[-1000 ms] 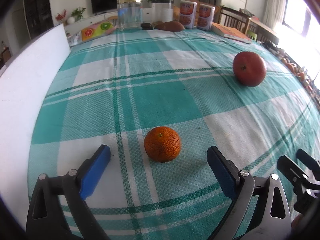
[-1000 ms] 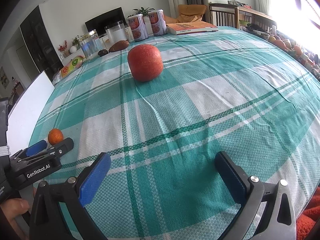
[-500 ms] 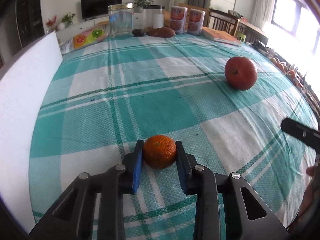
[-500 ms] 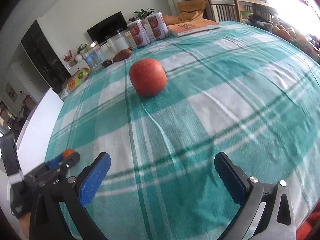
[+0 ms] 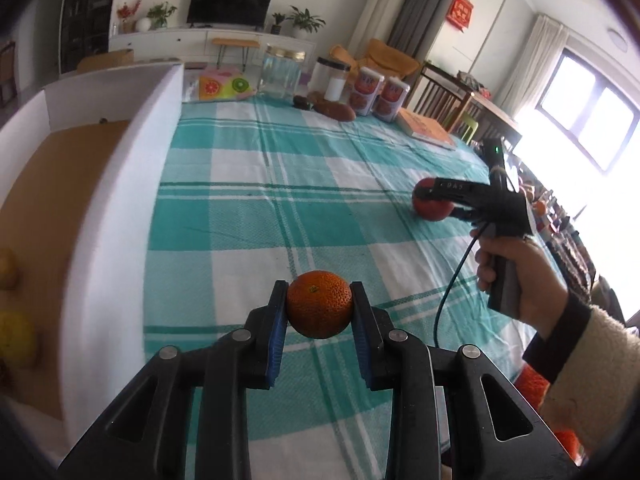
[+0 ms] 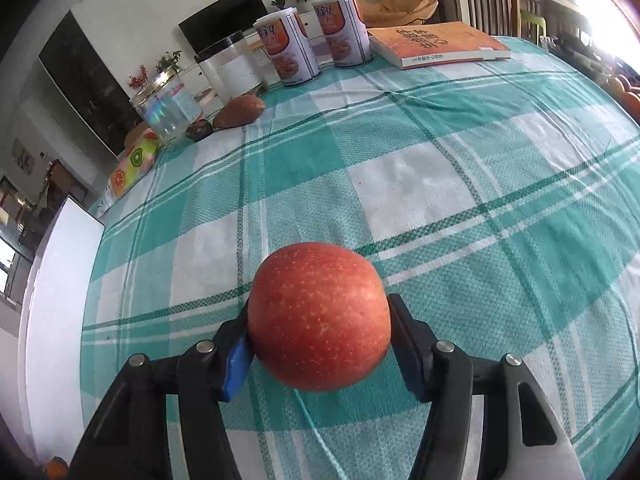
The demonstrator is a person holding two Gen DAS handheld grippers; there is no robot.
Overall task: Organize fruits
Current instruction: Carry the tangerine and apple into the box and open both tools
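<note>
My left gripper is shut on a small orange mandarin and holds it above the checked tablecloth, beside the white box. My right gripper is shut on a red apple, which fills the space between its fingers. In the left wrist view the right gripper and the apple sit at the right, held by a hand. The white box has a brown floor and yellow fruit inside at its near left.
At the table's far edge stand two printed tins, a white jar, a glass jar, a sweet potato, a fruit-print pack and an orange book. The green checked cloth covers the table.
My left gripper, shut on the mandarin half a second ago, has lifted it and swung toward the white box. My right gripper moved forward to the apple and shut on it.
</note>
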